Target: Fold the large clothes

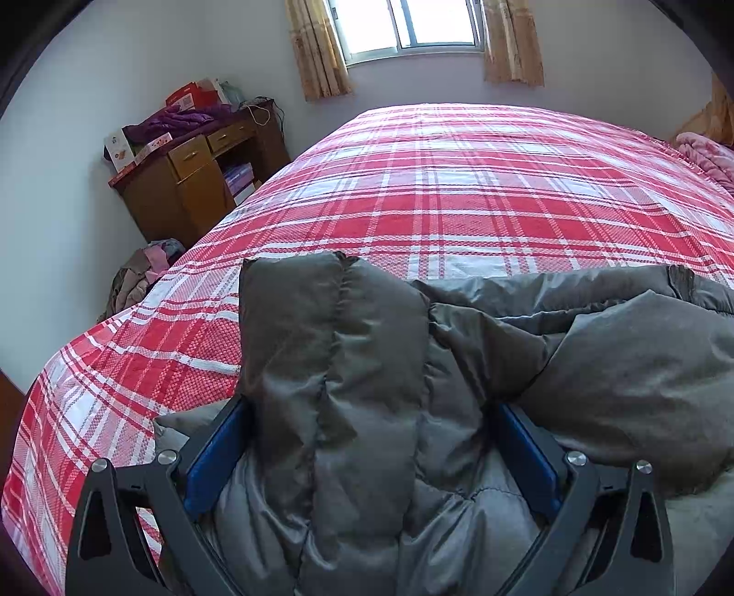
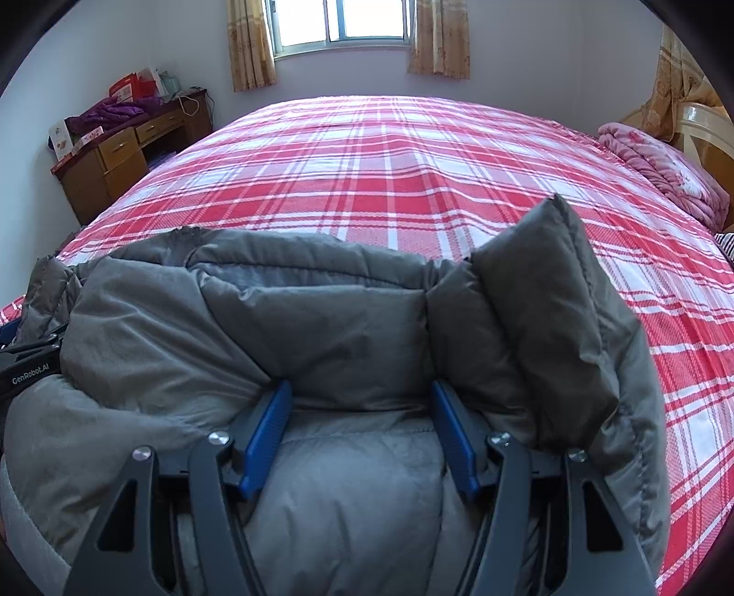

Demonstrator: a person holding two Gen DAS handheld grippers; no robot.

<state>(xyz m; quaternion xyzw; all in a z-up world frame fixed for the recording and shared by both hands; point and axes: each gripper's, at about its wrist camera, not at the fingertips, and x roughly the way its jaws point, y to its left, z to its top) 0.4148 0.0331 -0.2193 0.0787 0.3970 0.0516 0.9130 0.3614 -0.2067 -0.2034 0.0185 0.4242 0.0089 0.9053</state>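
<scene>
daylight from overexposed window (image 1: 408, 23); fisheye-bent edges

jacket (image 1: 367, 366) on bed (image 1: 458, 183) — desk (image 1: 192, 183) left, window (image 1: 408, 23) behind

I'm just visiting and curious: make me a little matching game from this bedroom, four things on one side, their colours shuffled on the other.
Things:
1. puffy jacket
2. bedspread
3. desk
4. pads of the tongs

Colours:
A. brown wood
B. blue
C. grey
D. red and white plaid

Pairs: 1-C, 2-D, 3-A, 4-B
</scene>
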